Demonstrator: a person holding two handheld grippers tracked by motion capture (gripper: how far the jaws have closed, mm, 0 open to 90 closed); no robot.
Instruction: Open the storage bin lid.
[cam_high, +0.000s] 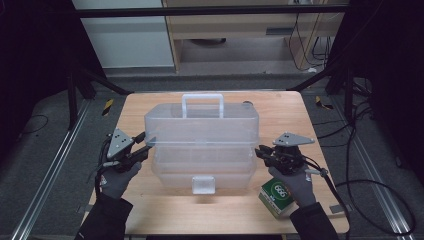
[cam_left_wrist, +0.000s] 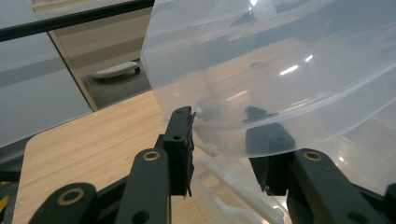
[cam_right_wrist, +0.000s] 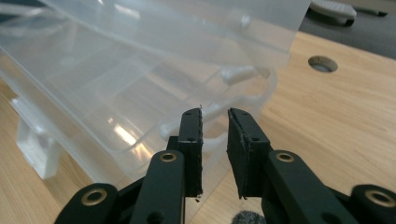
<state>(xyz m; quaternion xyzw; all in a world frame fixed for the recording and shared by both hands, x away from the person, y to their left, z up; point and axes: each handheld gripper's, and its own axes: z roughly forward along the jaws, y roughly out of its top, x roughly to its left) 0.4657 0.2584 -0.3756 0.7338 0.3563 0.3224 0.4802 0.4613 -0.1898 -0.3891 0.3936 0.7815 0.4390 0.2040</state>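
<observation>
Two sets of tongs, one at each short end of the clear box (cam_high: 200, 145). Left tongs (cam_high: 147, 142) (cam_left_wrist: 224, 126) clenched on the box's upper tier at its rounded end: near pad tight against the rim, far pad blurred behind the frosted wall. Right tongs (cam_high: 259, 151) (cam_right_wrist: 215, 114) released, narrowly parted, with a thin clear lip of the box just ahead of the gap; touching or not, impossible to tell.

Box at the middle of the counter (cam_high: 150, 210), tiers stacked and slightly fanned, white handle (cam_high: 202, 102) upright on top, front latch (cam_high: 203, 184) facing the person. Contents, if any, unreadable through the cloudy plastic.

Green-and-white carton (cam_high: 276, 196) near the counter's front right corner, half covered by the right hand (cam_high: 295, 182). Round hole (cam_right_wrist: 322, 63) in the counter beyond the box.
</observation>
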